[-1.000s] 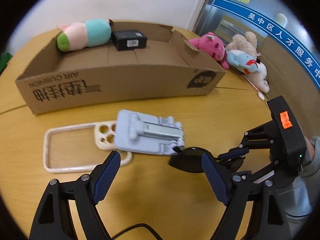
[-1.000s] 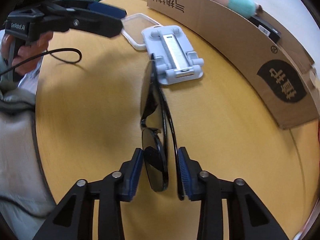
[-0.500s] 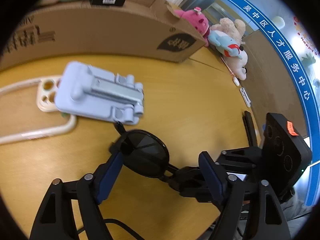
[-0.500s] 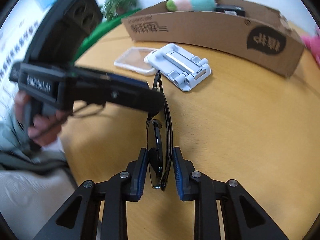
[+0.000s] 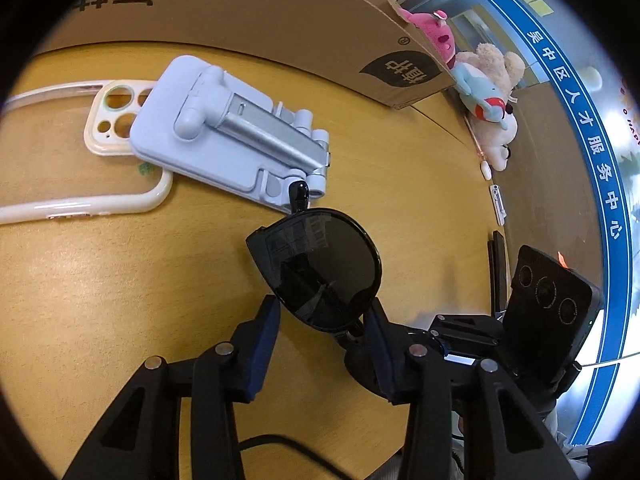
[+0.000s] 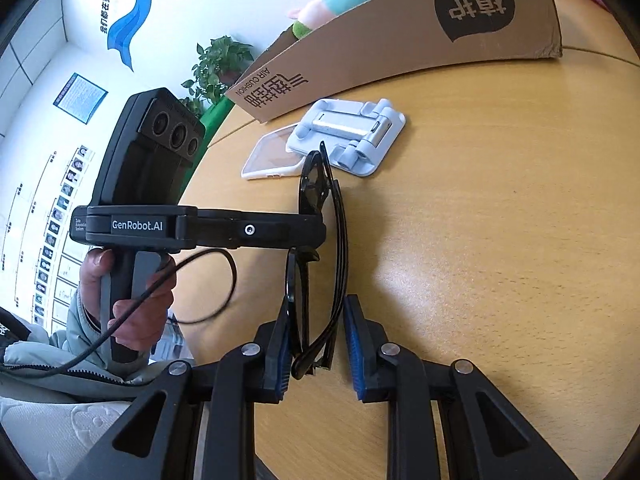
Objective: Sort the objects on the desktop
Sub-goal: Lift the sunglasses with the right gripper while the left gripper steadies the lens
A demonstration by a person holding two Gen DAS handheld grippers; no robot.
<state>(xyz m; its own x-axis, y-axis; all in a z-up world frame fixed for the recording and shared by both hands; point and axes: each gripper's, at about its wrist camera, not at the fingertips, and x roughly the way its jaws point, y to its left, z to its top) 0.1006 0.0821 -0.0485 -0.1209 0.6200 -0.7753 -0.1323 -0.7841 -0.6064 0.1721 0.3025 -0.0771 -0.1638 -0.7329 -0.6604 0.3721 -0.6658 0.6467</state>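
Black sunglasses (image 5: pixel 320 268) are held folded above the wooden table (image 5: pixel 100 272). My left gripper (image 5: pixel 320 320) is shut on one lens, its pads against the lens edges. In the right wrist view the sunglasses (image 6: pixel 320 240) run forward between the fingers of my right gripper (image 6: pixel 316 344); its jaws have parted, with a gap beside the right pad (image 6: pixel 354 344). A light blue phone stand (image 5: pixel 232 136) lies partly on a cream phone case (image 5: pixel 80 140) in front of the cardboard box (image 5: pixel 240 20).
The box (image 6: pixel 400 40) holds a green and pink plush (image 6: pixel 332 0) and a black item. Pink and blue plush toys (image 5: pixel 480 80) sit by the table's far edge. A black pen (image 5: pixel 496 272) and a small white clip (image 5: pixel 497 204) lie near that edge.
My left gripper moved in and closed on one lens of the sunglasses. My right gripper's jaws have widened around the other end.
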